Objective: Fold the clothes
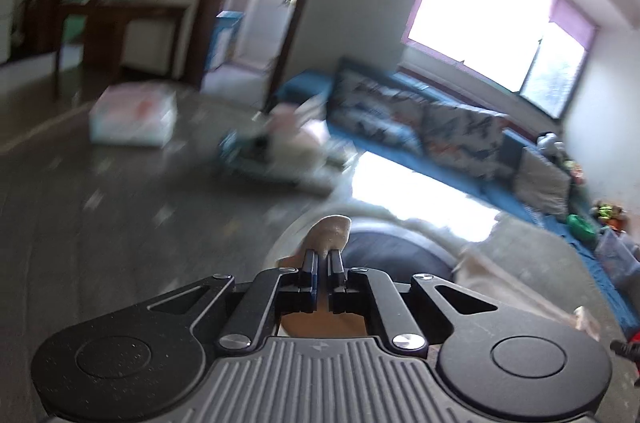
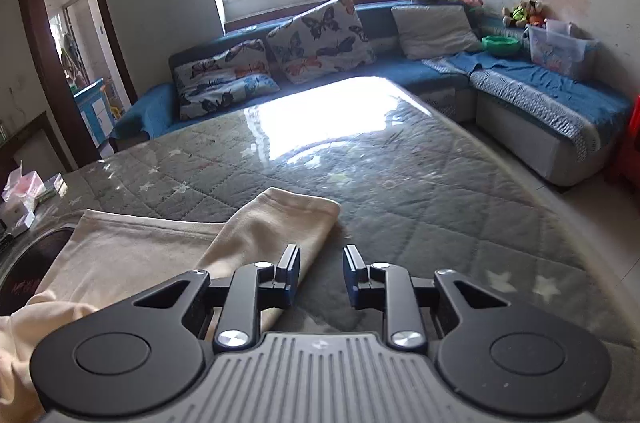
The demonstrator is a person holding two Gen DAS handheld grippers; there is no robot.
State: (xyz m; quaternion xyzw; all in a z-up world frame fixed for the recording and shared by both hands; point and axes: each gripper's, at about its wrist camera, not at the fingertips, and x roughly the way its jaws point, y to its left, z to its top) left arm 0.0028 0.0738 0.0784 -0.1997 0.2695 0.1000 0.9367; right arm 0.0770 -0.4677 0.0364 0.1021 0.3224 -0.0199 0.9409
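The left gripper [image 1: 323, 257] has its black fingers drawn nearly together, pinching a fold of the cream-coloured fabric garment [image 1: 332, 231], which bunches up just past the tips; the left wrist view is heavily blurred. The right gripper [image 2: 321, 257] stands with its jaws well apart and nothing between them, the left finger lying over the edge of the same cream garment [image 2: 276, 223], which is spread on the grey quilted star-patterned table cover [image 2: 420, 183] with one sleeve-like end pointing away.

A dark round panel [image 2: 36, 263] under the garment's left edge carries reddish writing, too blurred to read.

Beyond the table a blue corner sofa [image 2: 400, 71] holds butterfly-print cushions [image 2: 320, 35] and a plain grey cushion [image 2: 434, 29]. On its right arm sit a green bowl [image 2: 502, 45], contents not visible, and a clear plastic storage box [image 2: 560, 49] with pale patterned things inside that cannot be made out.
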